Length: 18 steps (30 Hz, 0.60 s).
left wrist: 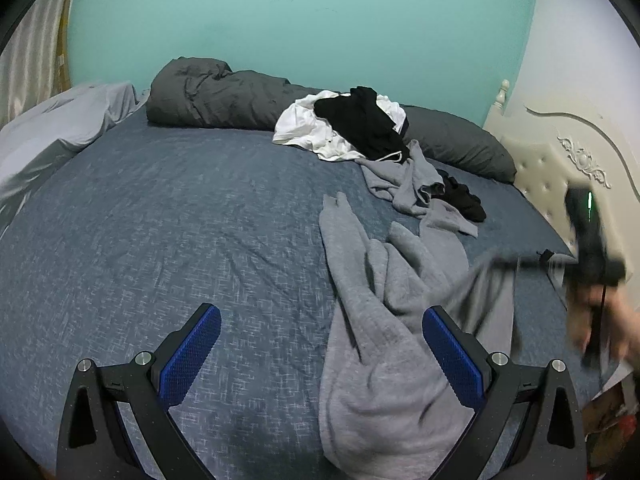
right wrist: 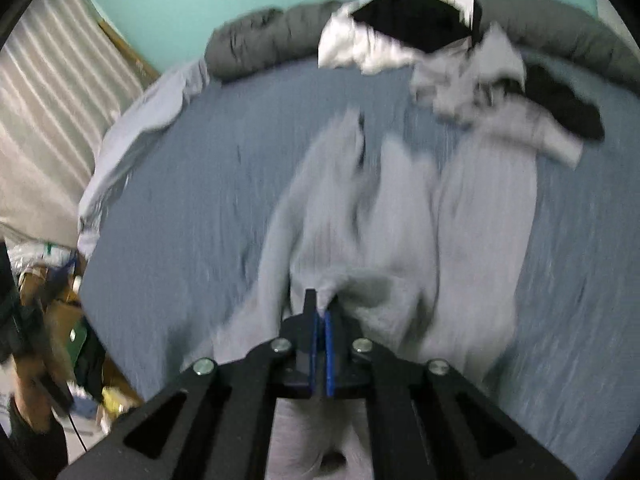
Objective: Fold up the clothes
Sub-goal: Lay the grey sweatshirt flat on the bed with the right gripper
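Observation:
A crumpled grey fleece garment (left wrist: 380,360) lies on the blue bed sheet (left wrist: 160,220). My left gripper (left wrist: 320,320) hovers low over it, open. The garment's near part lies between the wide-apart blue pads (left wrist: 448,344), which do not touch it. In the right wrist view, which is motion-blurred, my right gripper (right wrist: 320,304) is shut on a fold of the same grey garment (right wrist: 400,208). The left wrist view shows that tool's blurred housing (left wrist: 592,240) at the right, in a person's hand, with grey cloth stretched up toward it.
A pile of white and black clothes (left wrist: 348,124), another grey piece (left wrist: 404,176) and a black one (left wrist: 464,200) lie toward the headboard (left wrist: 560,168). A dark grey duvet (left wrist: 216,96) and pillow (left wrist: 460,144) line the far wall. Clutter (right wrist: 60,300) sits on the floor beside the bed.

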Each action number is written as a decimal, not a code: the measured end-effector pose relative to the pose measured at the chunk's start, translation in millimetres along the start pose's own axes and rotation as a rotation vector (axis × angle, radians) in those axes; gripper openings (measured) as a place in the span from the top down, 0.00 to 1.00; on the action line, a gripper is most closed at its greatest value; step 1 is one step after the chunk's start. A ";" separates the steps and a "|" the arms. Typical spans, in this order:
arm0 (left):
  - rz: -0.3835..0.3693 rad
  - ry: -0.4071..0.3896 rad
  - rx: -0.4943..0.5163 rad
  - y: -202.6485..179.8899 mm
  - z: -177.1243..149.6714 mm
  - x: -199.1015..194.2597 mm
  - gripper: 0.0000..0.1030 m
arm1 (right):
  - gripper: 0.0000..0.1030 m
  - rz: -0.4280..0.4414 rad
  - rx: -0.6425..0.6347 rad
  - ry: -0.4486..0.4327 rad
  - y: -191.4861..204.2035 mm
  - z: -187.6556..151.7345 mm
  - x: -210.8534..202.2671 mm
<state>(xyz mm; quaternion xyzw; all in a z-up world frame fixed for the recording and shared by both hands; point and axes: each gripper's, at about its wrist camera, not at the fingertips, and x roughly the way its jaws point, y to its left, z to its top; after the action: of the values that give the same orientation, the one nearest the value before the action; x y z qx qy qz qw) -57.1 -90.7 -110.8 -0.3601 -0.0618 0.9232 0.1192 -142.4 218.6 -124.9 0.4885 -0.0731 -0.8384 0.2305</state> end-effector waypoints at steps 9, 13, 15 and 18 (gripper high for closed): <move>0.000 0.021 -0.002 9.8 -0.7 11.8 0.00 | 0.97 -0.142 -0.012 -0.139 -5.1 99.0 -13.3; -0.020 0.055 0.021 0.4 -9.7 25.2 0.00 | 0.56 -0.234 -0.006 -0.127 -21.4 91.2 0.3; -0.039 0.080 0.034 -8.8 -17.4 33.8 0.00 | 0.42 -0.255 0.006 -0.145 -31.4 79.0 -2.9; -0.070 0.121 0.067 -24.8 -30.6 47.4 0.00 | 0.41 -0.222 0.032 -0.167 -44.8 51.6 -18.8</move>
<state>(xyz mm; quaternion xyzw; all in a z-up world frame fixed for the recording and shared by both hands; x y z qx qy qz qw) -65.8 -53.3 -159.1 -0.4085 -0.0363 0.8966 0.1670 -192.7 261.5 -99.3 0.4257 -0.0510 -0.8953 0.1213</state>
